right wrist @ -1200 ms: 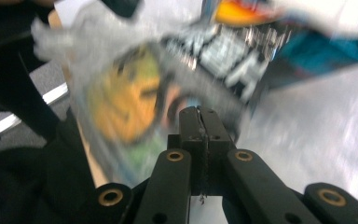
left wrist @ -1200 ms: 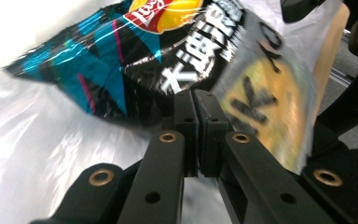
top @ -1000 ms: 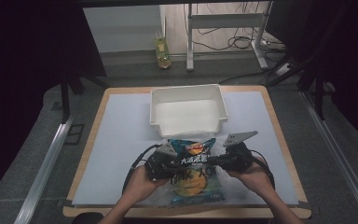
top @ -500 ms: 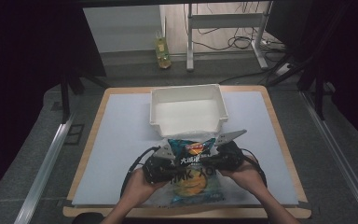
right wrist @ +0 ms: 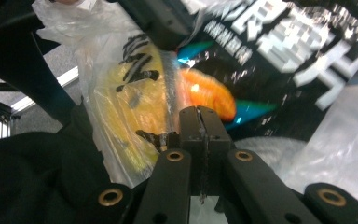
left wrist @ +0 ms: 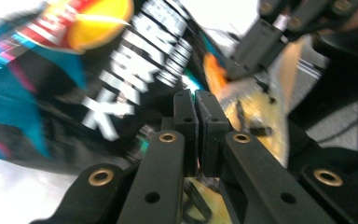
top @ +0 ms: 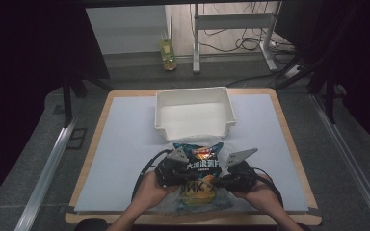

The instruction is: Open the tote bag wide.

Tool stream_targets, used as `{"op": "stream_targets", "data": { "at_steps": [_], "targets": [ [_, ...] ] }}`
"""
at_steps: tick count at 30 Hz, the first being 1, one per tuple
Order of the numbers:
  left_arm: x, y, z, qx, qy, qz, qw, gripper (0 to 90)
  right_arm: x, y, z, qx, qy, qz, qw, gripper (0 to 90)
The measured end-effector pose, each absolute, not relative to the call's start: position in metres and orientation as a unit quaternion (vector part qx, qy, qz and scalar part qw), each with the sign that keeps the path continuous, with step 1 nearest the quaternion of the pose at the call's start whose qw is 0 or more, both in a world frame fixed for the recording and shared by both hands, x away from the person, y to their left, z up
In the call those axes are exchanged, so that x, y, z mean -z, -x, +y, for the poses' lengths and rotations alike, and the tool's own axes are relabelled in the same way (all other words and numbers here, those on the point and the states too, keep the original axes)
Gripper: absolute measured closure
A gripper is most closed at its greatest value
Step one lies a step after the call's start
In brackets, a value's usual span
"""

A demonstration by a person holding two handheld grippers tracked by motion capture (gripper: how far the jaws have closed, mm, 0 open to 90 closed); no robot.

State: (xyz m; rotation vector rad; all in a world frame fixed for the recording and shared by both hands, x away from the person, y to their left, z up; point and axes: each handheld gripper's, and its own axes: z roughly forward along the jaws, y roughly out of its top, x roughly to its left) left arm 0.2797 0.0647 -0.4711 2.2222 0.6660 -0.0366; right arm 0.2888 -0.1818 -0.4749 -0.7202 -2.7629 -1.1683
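A dark blue chip bag (top: 198, 163) lies near the table's front edge, its lower yellow end inside a clear plastic bag (top: 197, 197). My left gripper (top: 174, 172) sits at the bag's left side and my right gripper (top: 227, 181) at its right, each held in a hand. In the left gripper view the jaws (left wrist: 196, 100) are pressed together against the chip bag (left wrist: 121, 70). In the right gripper view the jaws (right wrist: 199, 114) are closed on the edge of the clear plastic bag (right wrist: 116, 70), which wraps the chip bag (right wrist: 284, 42).
A white rectangular bin (top: 192, 92) stands just beyond the chip bag at mid-table. The pale mat (top: 125, 154) covers the wooden table. A yellow-green bottle (top: 167, 55) stands on the floor behind, beside metal frame legs and cables.
My right gripper has shifted inward toward the chip bag and slightly lower. The left gripper and the bag have stayed roughly in place.
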Motion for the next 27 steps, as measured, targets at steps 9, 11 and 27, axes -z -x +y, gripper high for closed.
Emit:
{"op": "stream_targets", "data": {
  "at_steps": [9, 11, 27],
  "targets": [
    [0.484, -0.249, 0.062, 0.018, -0.899, 0.234, 0.370, 87.8, 0.487, -0.268, -0.191, 0.357, 0.233, -0.904, 0.022, 88.9],
    [0.487, -0.242, 0.064, 0.017, -0.904, 0.231, 0.359, 88.0, 0.489, -0.265, -0.192, 0.351, 0.232, -0.907, 0.018, 88.9],
    [0.507, -0.204, 0.088, -0.021, -0.908, 0.252, 0.335, 88.7, 0.501, -0.249, -0.211, 0.333, 0.259, -0.907, 0.009, 88.9]
  ]
}}
